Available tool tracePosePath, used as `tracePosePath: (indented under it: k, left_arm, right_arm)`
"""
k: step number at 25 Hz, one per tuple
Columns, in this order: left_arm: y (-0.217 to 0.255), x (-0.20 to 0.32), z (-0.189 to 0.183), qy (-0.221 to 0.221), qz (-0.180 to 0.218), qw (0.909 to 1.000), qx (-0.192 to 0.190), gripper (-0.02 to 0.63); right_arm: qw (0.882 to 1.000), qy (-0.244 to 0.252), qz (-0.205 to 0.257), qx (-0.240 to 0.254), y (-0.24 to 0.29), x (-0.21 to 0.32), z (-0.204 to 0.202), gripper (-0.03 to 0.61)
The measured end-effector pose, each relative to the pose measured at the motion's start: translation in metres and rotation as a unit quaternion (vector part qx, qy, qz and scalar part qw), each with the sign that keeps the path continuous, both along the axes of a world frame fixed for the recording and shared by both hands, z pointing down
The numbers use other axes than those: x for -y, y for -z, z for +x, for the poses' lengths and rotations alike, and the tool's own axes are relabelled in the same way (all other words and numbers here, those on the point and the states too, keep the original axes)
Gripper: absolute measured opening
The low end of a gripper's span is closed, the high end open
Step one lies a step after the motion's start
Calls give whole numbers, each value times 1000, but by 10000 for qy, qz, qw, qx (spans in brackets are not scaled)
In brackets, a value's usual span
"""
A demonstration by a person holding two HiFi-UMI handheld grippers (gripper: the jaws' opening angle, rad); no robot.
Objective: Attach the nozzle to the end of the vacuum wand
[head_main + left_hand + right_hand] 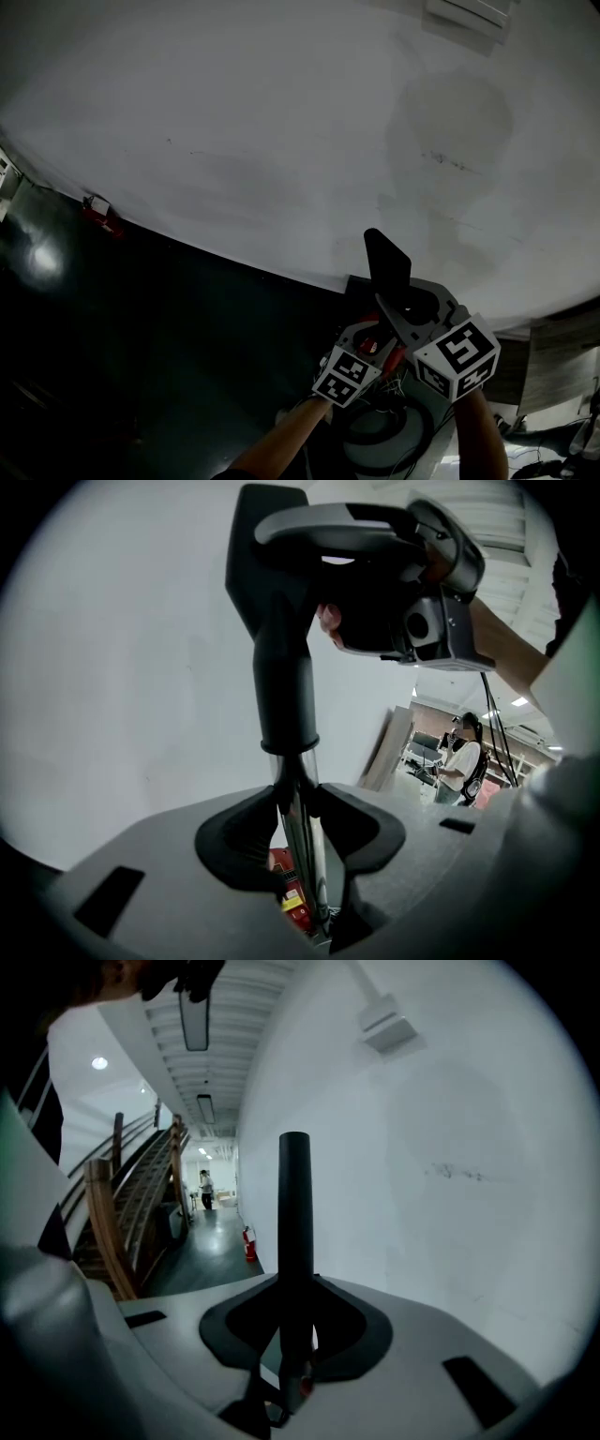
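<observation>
Pinching the wand (293,766) in your left claw (298,808) and the nozzle (294,1204) in your right claw (295,1288), squeeze firmly; both seem stiff and slippery.

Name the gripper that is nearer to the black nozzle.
Right. The right gripper is clamped on the nozzle itself. The left gripper is clamped on the wand, on its chrome tube just below the nozzle's collar, so it sits close but not on it.
</observation>
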State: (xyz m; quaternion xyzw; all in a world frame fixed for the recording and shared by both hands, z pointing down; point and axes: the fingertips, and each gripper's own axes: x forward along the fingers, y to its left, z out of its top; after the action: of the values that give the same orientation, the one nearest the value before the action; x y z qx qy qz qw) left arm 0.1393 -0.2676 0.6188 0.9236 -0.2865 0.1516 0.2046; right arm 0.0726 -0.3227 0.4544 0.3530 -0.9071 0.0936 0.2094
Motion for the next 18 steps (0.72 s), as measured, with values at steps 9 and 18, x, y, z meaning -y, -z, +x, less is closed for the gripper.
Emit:
tracePosePath:
  k: [9, 18]
  left_arm:
    - [2, -3, 4, 32, -73, 9997, -211, 137]
    - [-7, 1, -8, 126, -158, 9997, -137, 138]
  right_arm:
    - [9933, -652, -383, 874, -1, 19, 27, 89]
    - [9966, -451, -102, 687, -6, 12, 11, 87]
